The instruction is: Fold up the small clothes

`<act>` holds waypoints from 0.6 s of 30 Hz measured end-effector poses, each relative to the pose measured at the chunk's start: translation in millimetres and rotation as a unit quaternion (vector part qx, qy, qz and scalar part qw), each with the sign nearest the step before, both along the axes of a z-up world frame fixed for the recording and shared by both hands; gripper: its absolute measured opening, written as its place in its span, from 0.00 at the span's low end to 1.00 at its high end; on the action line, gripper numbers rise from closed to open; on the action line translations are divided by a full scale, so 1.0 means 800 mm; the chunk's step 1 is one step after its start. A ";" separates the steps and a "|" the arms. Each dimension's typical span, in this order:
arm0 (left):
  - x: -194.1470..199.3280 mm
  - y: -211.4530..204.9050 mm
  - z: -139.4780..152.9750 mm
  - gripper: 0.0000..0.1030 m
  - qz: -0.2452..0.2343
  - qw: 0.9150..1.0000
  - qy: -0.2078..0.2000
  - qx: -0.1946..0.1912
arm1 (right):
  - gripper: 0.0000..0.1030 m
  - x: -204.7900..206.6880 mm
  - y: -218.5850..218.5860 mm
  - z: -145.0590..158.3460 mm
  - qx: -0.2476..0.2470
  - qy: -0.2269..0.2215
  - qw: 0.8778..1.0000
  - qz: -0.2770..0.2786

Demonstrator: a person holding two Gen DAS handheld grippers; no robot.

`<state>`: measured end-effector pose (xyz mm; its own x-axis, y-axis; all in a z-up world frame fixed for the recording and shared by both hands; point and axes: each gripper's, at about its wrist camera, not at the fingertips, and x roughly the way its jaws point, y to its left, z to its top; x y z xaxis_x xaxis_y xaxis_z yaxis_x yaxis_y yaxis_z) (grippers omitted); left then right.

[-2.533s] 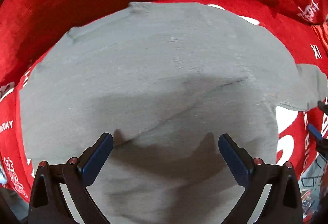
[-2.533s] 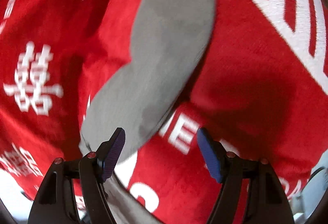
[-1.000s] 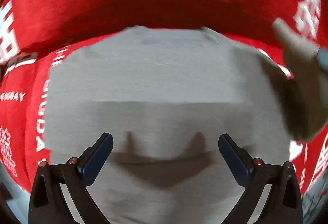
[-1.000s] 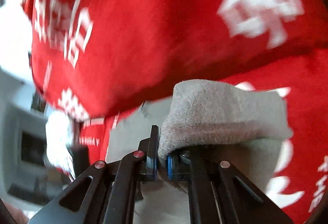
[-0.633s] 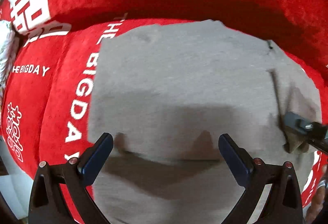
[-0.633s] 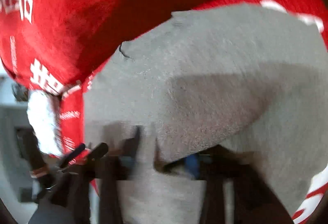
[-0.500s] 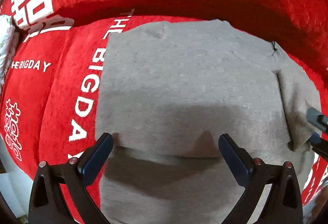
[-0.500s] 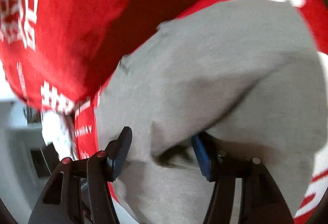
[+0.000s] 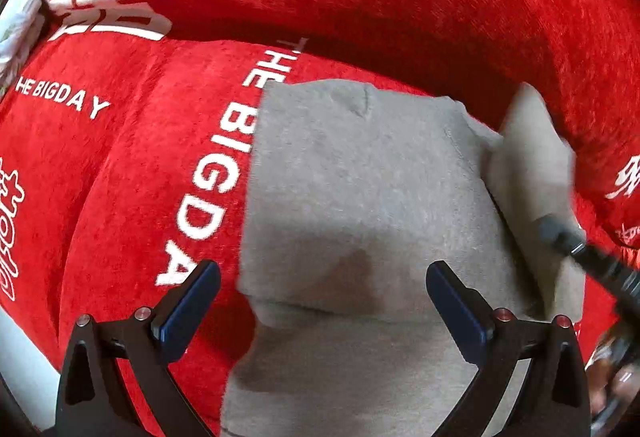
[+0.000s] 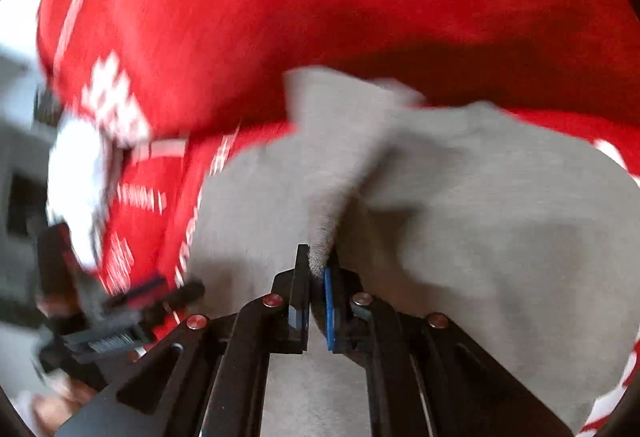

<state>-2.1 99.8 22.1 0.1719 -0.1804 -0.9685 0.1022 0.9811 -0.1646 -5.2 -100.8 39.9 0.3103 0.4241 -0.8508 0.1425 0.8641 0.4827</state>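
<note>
A grey garment (image 9: 360, 197) lies flat on a red cover, its left edge straight beside the white lettering. My left gripper (image 9: 320, 289) hovers open just above the garment's lower left part, with nothing between its fingers. My right gripper (image 10: 316, 277) has its jaws closing tight on a raised fold of the grey garment (image 10: 500, 217), and the pinched cloth (image 10: 332, 177) stands up in a ridge. In the left wrist view, the right gripper's tip (image 9: 560, 237) shows at the garment's right side, with the lifted flap (image 9: 528, 157) above it. The left gripper (image 10: 132, 301) is a blur at the lower left of the right wrist view.
The red plush cover (image 9: 120, 177) with white characters and "THE BIGDAY" print spreads under everything and rises into a backrest (image 10: 280, 17) behind. A white cloth (image 9: 16, 17) sits at the far left edge. A person's hand (image 9: 616, 389) holds the right gripper.
The right gripper let go of the sleeve it carried, opened over the garment, then shut again on a fold. The left gripper slid left, and the garment's left edge came into its view.
</note>
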 end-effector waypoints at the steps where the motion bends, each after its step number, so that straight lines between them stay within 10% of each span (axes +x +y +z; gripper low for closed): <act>1: 0.000 0.002 -0.001 1.00 0.001 1.000 0.001 -0.001 | 0.10 0.001 0.017 -0.010 -0.010 0.014 1.000 0.021; 5: -0.001 0.004 -0.003 1.00 0.000 1.000 0.007 -0.013 | 0.19 -0.008 0.041 -0.041 -0.026 0.057 0.997 0.054; 8: 0.001 -0.002 -0.007 1.00 -0.007 0.999 0.017 -0.036 | 0.57 -0.020 0.036 -0.030 -0.006 0.048 0.997 0.056; 12: 0.003 -0.021 -0.014 1.00 -0.022 0.997 0.033 -0.060 | 0.58 -0.062 -0.006 -0.019 0.000 0.060 0.998 0.026; 18: 0.015 -0.052 -0.031 0.99 -0.038 0.993 0.063 -0.096 | 0.58 -0.157 -0.126 -0.027 0.077 0.110 0.976 -0.170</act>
